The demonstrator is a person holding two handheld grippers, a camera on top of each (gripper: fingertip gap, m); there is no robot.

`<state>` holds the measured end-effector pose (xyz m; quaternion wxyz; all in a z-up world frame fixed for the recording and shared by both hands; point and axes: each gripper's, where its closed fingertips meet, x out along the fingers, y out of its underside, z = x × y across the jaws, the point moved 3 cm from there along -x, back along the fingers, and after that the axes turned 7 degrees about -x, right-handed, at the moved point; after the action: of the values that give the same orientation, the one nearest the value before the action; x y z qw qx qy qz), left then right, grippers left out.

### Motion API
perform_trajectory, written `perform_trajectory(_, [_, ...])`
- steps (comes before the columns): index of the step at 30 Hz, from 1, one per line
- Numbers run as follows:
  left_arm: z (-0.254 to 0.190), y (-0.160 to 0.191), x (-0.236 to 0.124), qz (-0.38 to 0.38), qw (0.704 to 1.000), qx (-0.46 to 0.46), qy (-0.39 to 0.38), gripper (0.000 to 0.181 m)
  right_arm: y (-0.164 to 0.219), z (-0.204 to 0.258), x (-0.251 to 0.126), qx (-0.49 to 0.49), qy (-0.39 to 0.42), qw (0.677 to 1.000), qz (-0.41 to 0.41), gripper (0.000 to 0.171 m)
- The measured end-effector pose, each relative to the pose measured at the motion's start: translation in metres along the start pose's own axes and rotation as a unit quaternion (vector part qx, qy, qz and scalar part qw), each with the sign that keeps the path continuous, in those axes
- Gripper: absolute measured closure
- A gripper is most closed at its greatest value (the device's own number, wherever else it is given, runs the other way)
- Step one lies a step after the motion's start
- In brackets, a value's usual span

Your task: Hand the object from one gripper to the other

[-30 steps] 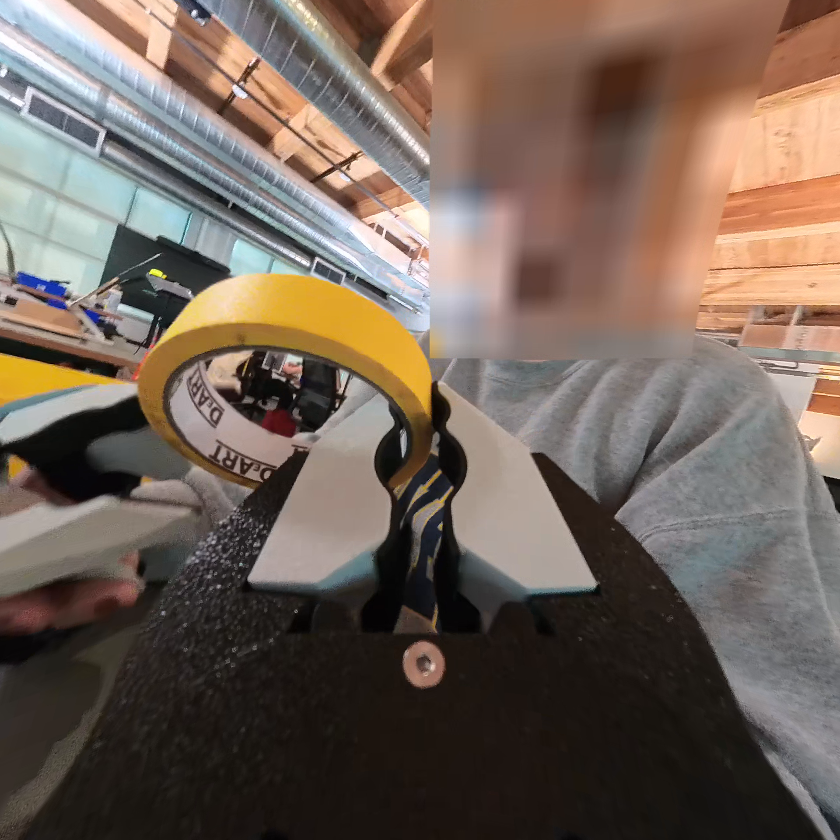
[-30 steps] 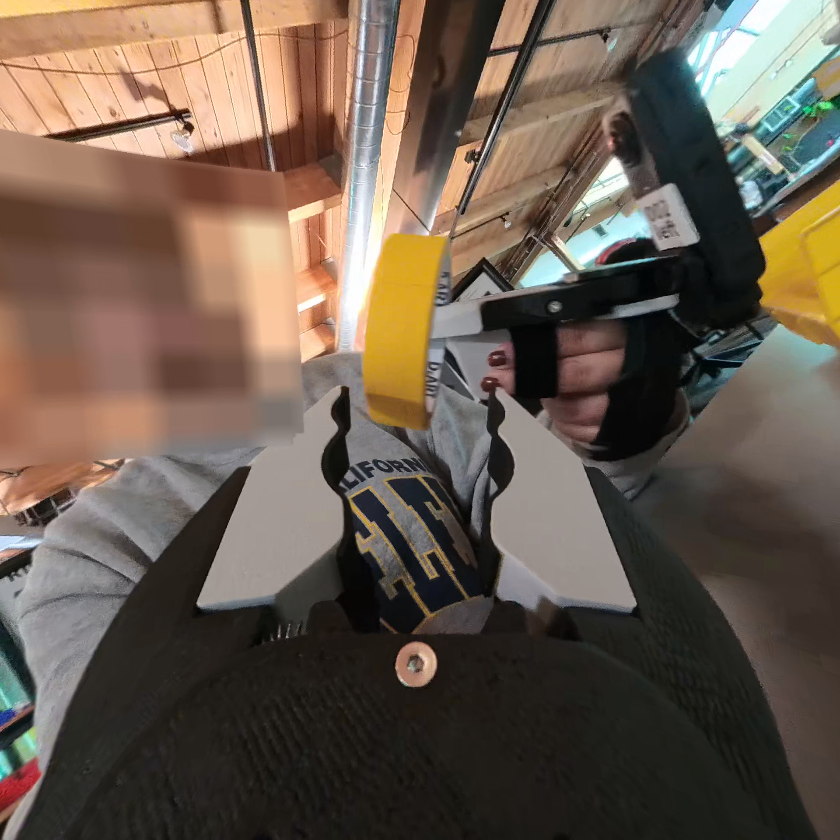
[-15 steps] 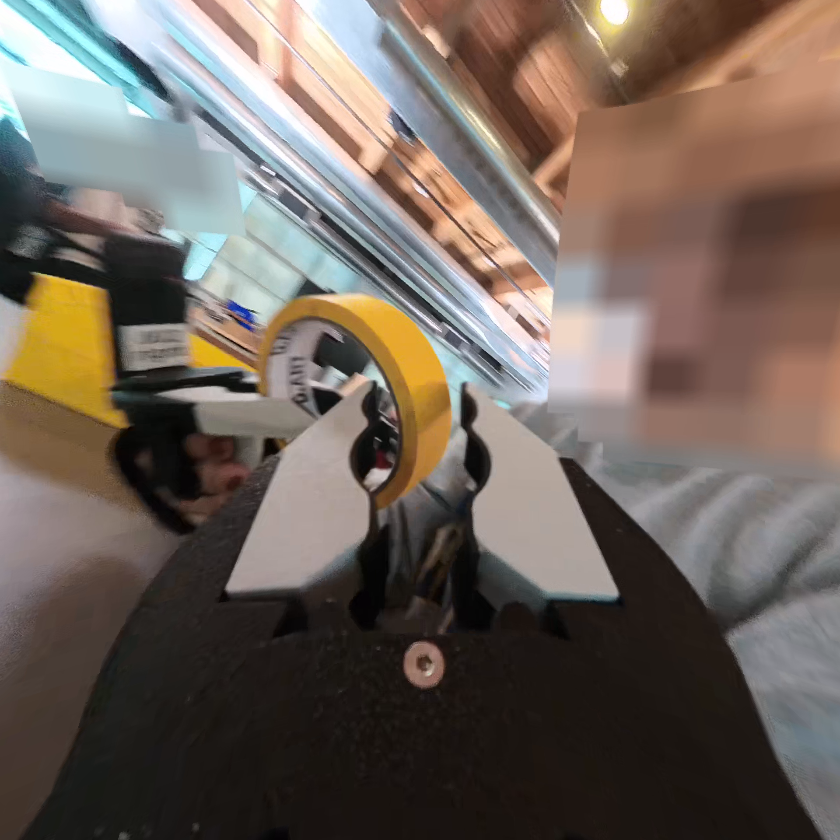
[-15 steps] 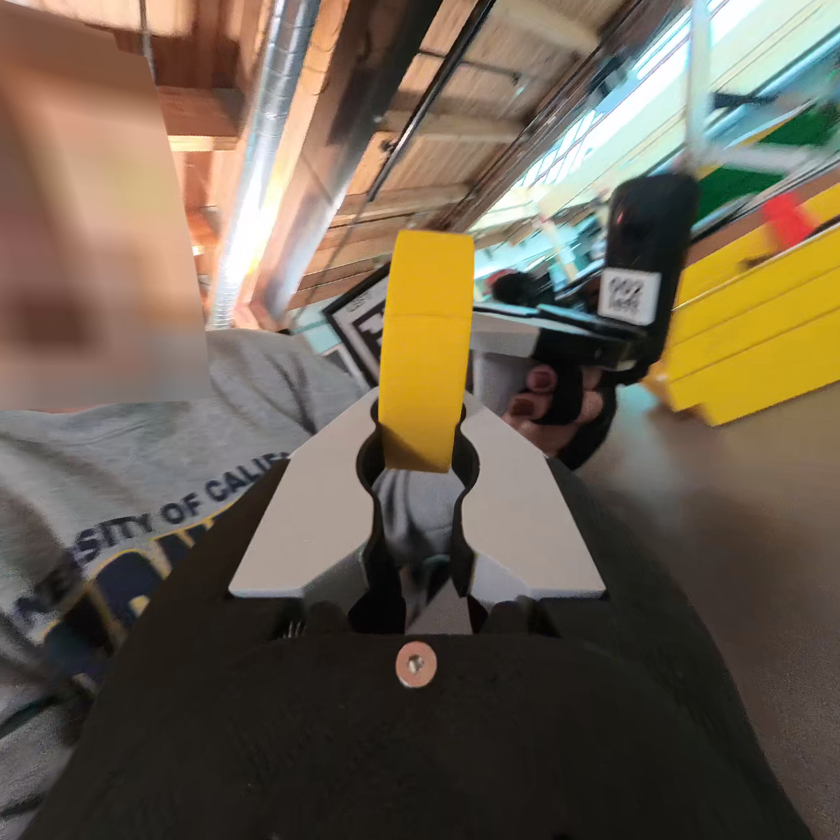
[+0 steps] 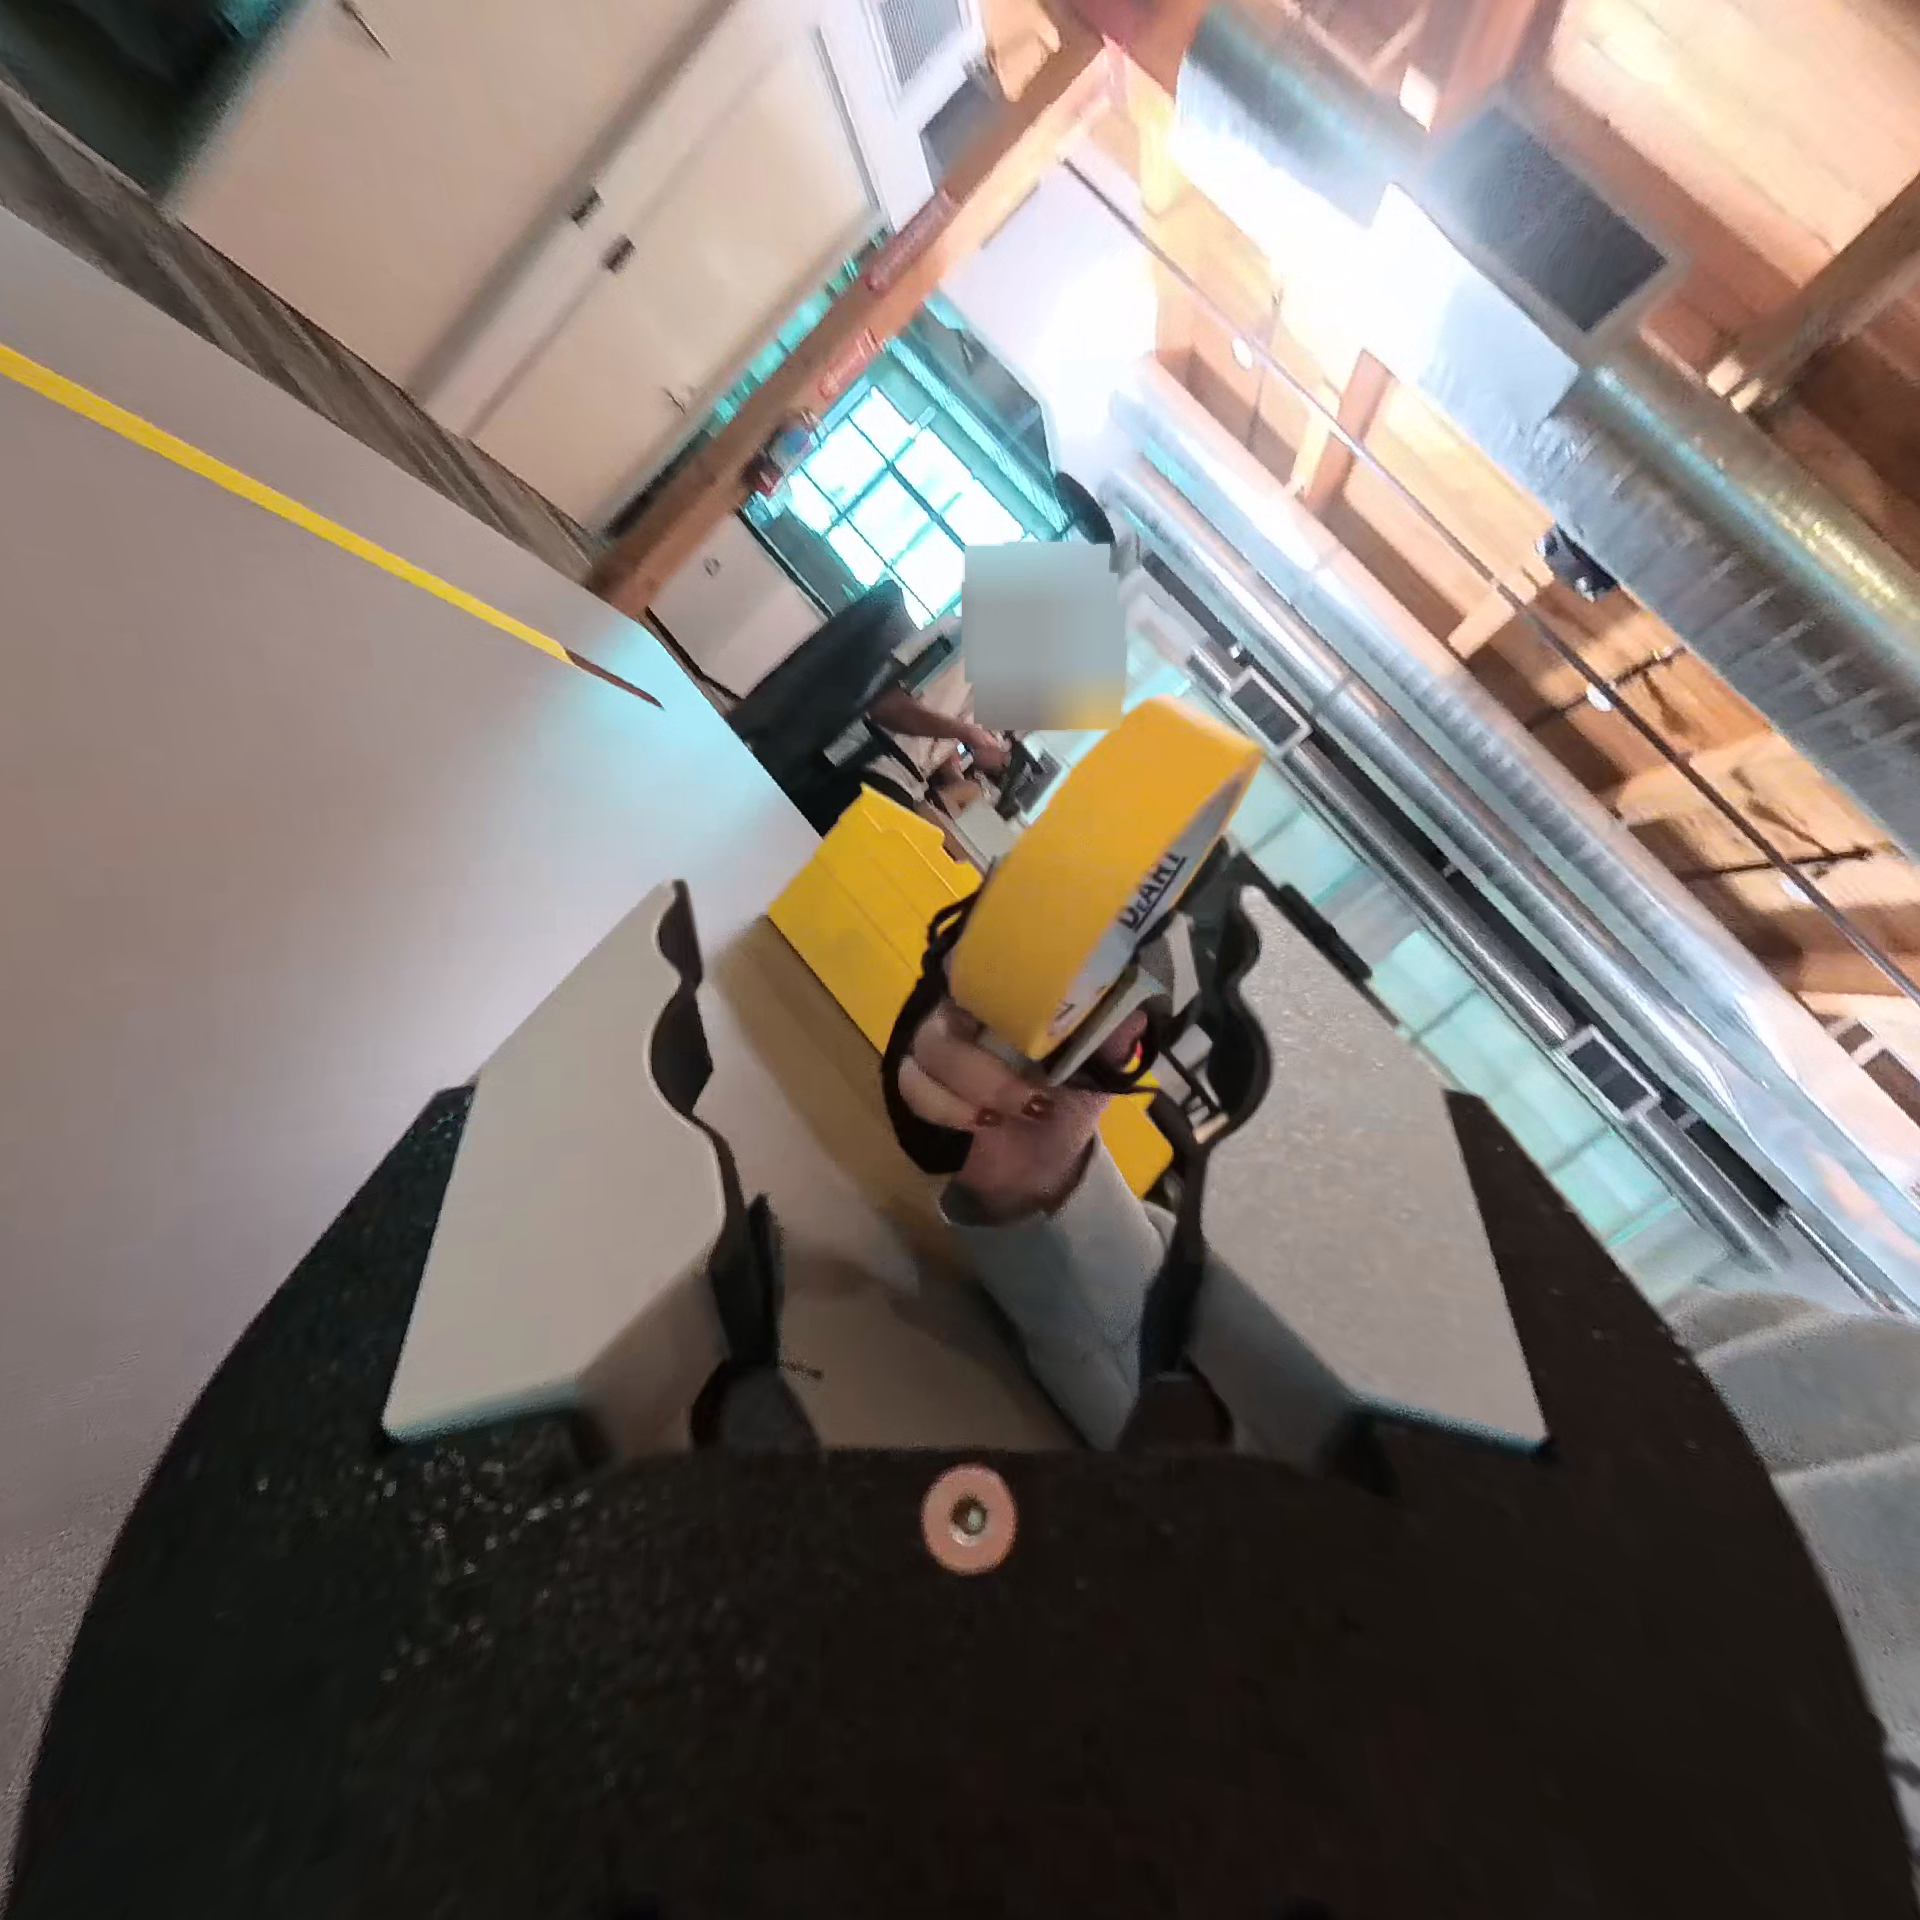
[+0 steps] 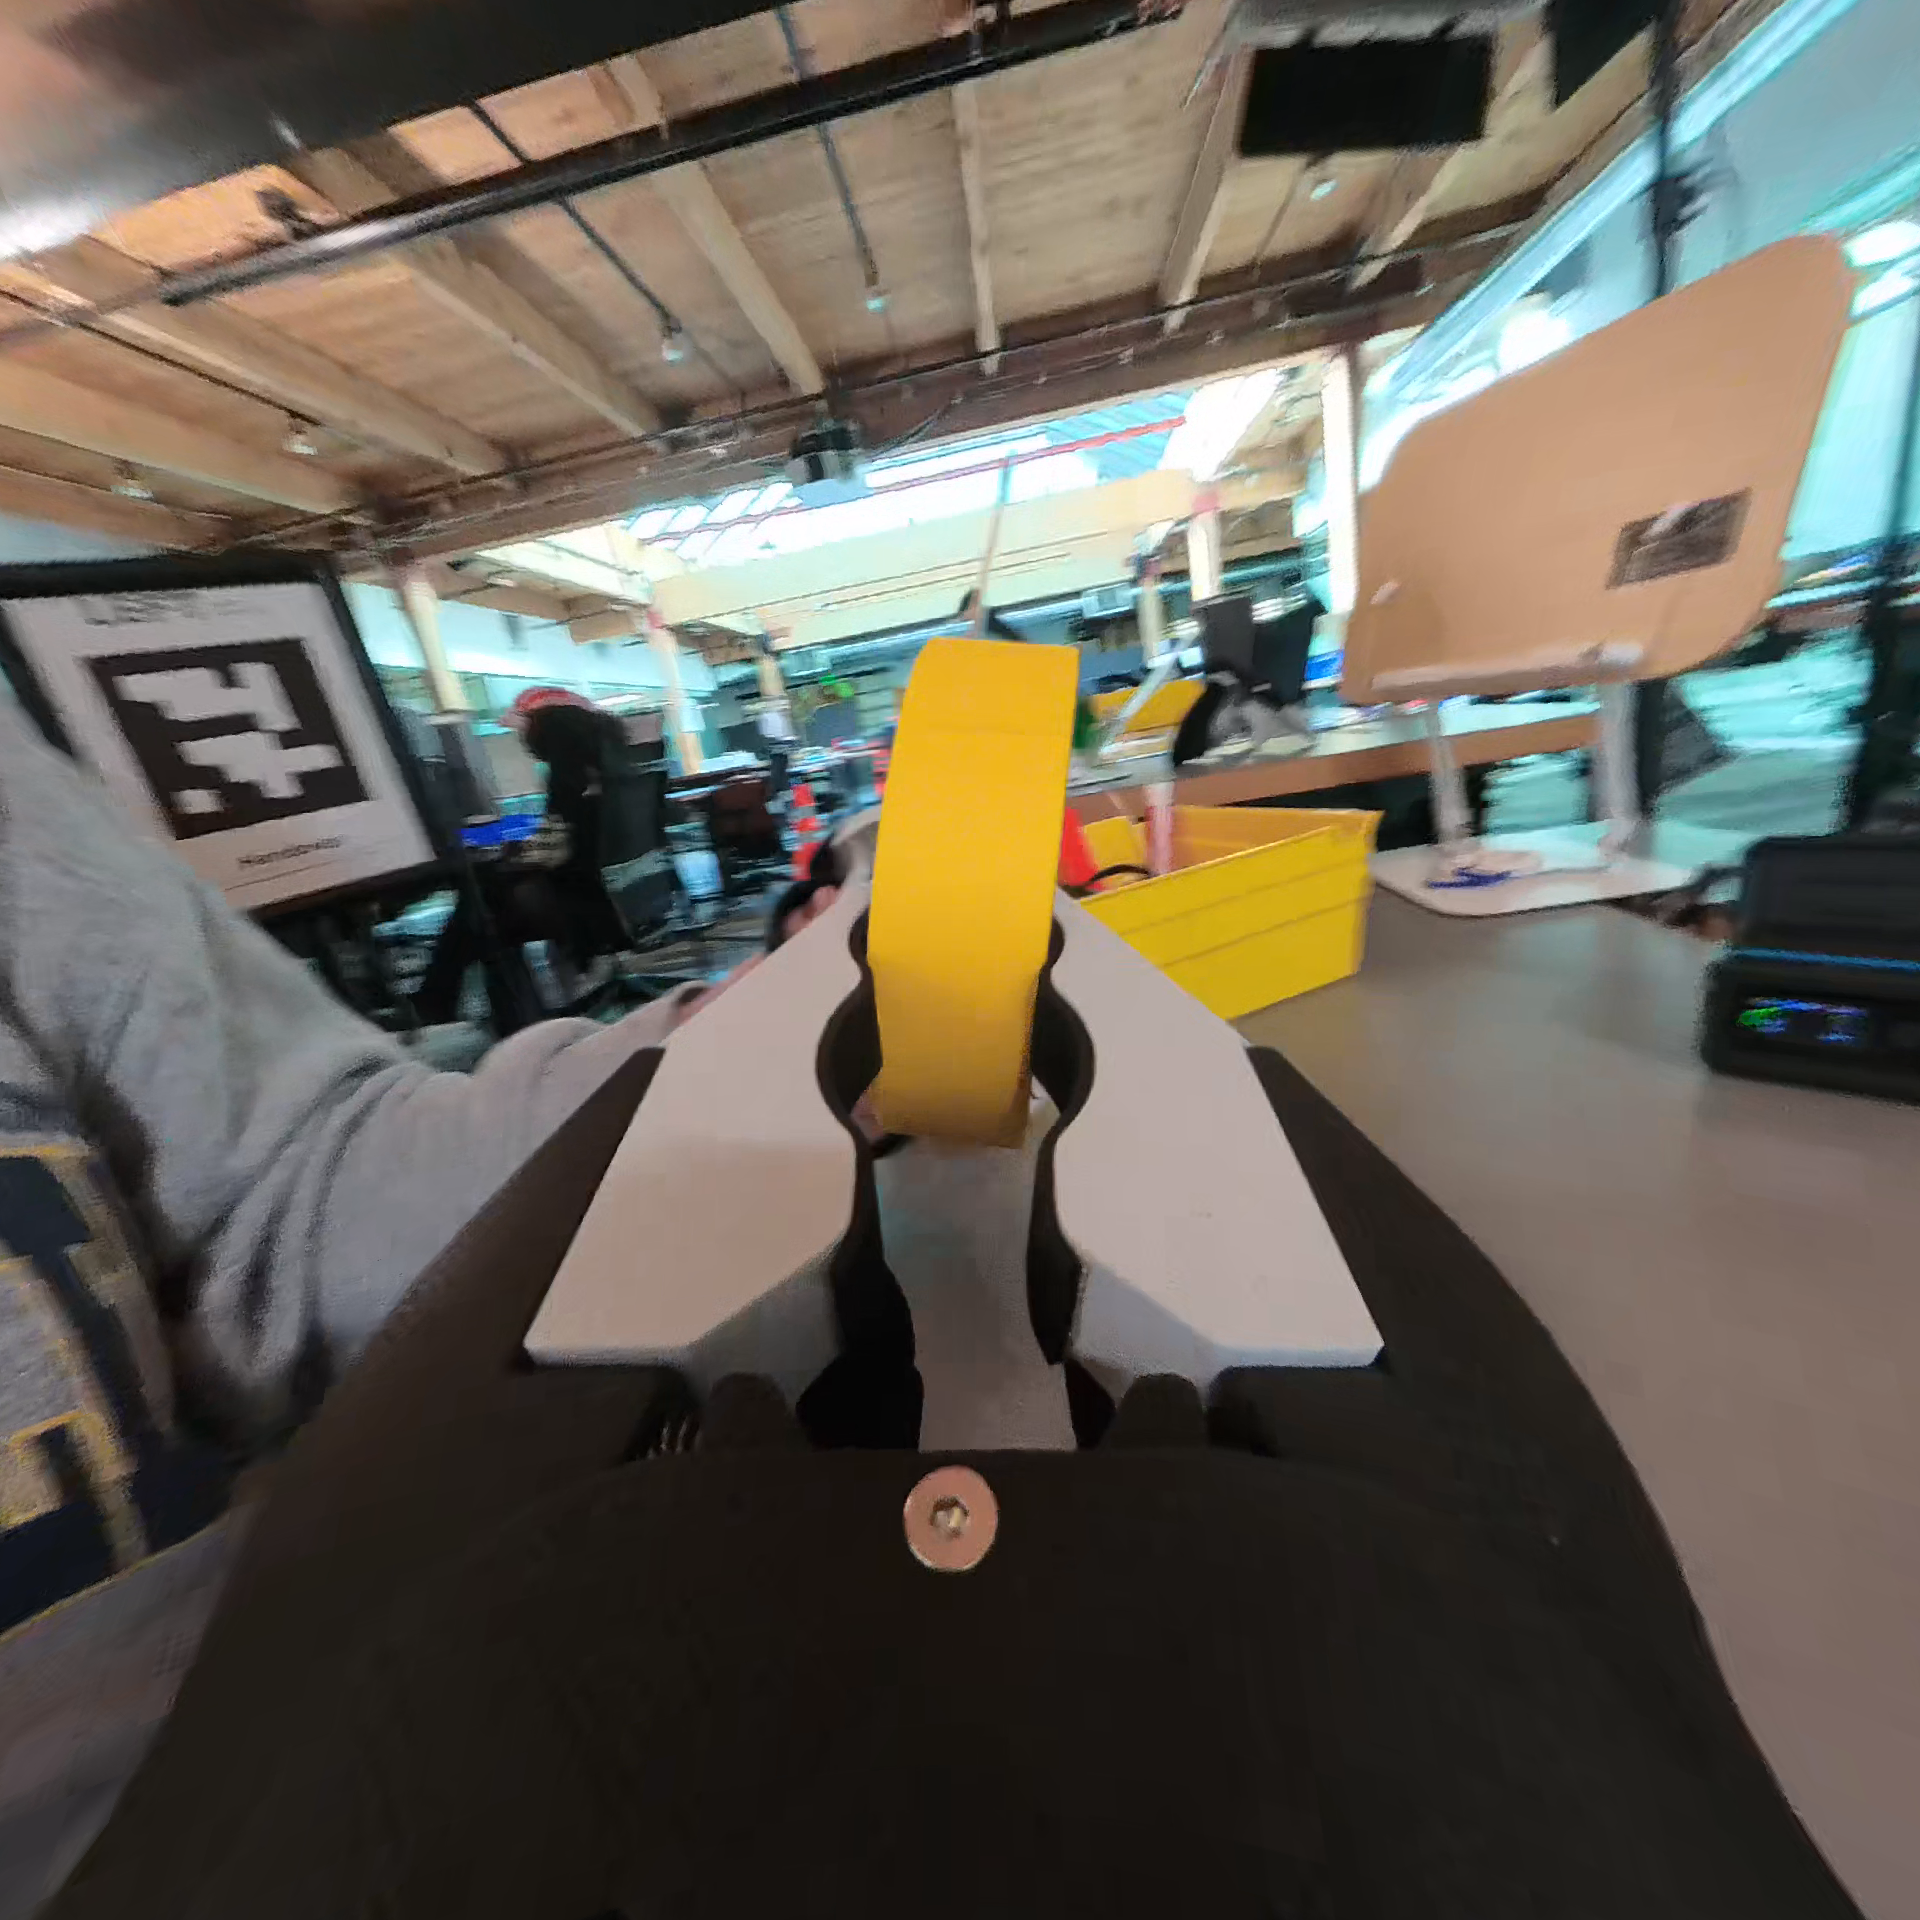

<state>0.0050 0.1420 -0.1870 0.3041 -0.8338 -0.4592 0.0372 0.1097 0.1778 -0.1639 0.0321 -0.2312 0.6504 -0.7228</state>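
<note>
Handover looks complete: the right gripper (image 6: 956,966), centre frame, clamps the single yellow tape roll (image 6: 971,894) by its band, while the left gripper (image 5: 956,997) stands wide apart and empty, the roll beyond it in the other tool. One yellow bin (image 6: 1236,914) sits right of centre on the table (image 6: 1558,1195).

My left claw (image 5: 956,997) gapes empty while, beyond it, the right claw (image 5: 1060,1049) apparently pinches the yellow tape roll (image 5: 1081,883).
</note>
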Motion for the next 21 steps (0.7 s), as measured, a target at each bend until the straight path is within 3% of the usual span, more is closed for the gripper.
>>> perform_trajectory(4, [-0.002,-0.012,-0.002,-0.062,0.998,-0.005,-0.011,0.091,0.0,-0.022,-0.009,-0.158,0.146,0.976,0.041,0.148])
perform_trajectory(8, [-0.02,-0.007,0.011,-0.058,0.995,-0.058,0.059,0.101,0.006,-0.024,-0.006,-0.398,0.249,0.872,0.135,0.148])
perform_trajectory(12, [-0.036,0.0,0.024,-0.035,0.983,-0.117,0.139,0.114,0.018,-0.007,0.009,-0.565,0.248,0.767,0.175,0.148])
perform_trajectory(16, [-0.051,0.003,0.026,-0.023,0.965,-0.148,0.215,0.136,0.018,0.007,0.016,-0.655,0.242,0.699,0.155,0.147])
perform_trajectory(21, [-0.061,0.009,0.024,-0.01,0.925,-0.212,0.315,0.164,0.01,0.016,0.016,-0.683,0.242,0.677,0.129,0.147])
